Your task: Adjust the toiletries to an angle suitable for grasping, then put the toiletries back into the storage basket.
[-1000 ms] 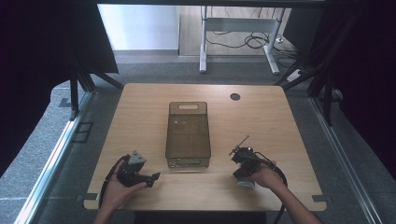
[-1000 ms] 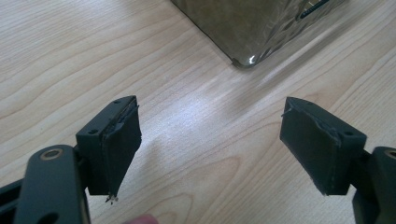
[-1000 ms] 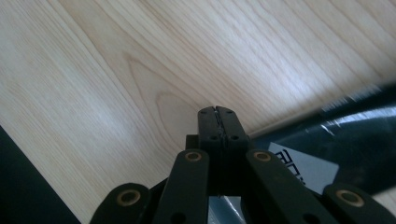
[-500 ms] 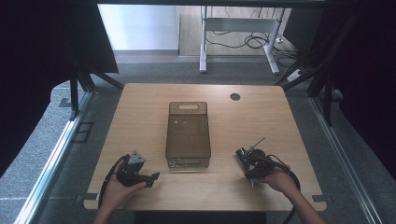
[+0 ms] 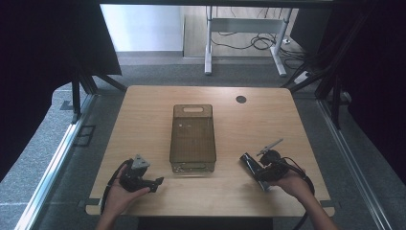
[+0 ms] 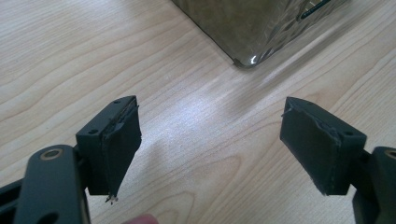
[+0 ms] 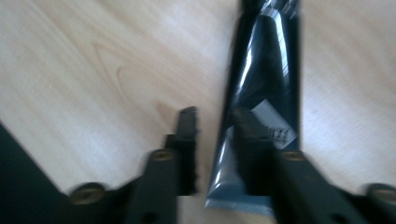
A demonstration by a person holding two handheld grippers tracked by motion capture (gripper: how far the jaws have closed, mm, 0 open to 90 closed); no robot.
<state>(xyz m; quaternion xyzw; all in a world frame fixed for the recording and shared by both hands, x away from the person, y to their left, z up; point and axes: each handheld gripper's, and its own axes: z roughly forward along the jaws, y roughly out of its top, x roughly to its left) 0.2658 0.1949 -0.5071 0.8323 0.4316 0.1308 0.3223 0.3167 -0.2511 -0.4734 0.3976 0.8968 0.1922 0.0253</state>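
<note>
A smoky see-through bin (image 5: 192,139) stands mid-table; one of its corners (image 6: 247,58) rises ahead of my left gripper. The left gripper (image 5: 154,182) rests near the front left edge, held by a hand, with its jaws wide open over bare wood (image 6: 210,135). A black glossy pouch (image 7: 266,79) with a white label lies flat on the table at the front right (image 5: 250,164). Above it is my right gripper (image 7: 212,123), its jaws a narrow gap apart. The right jaw overlaps the pouch, and the pouch's left edge shows in the gap. That view is blurred.
The wooden table (image 5: 143,120) has a round cable hole (image 5: 241,99) at the back right. Cables trail from both grippers toward the front edge. Beyond the table are a grey floor, a desk frame (image 5: 244,28) and dark curtains at both sides.
The right gripper has shifted to the right and turned, so the pouch now stretches out ahead of it toward the bin. The left gripper has stayed put.
</note>
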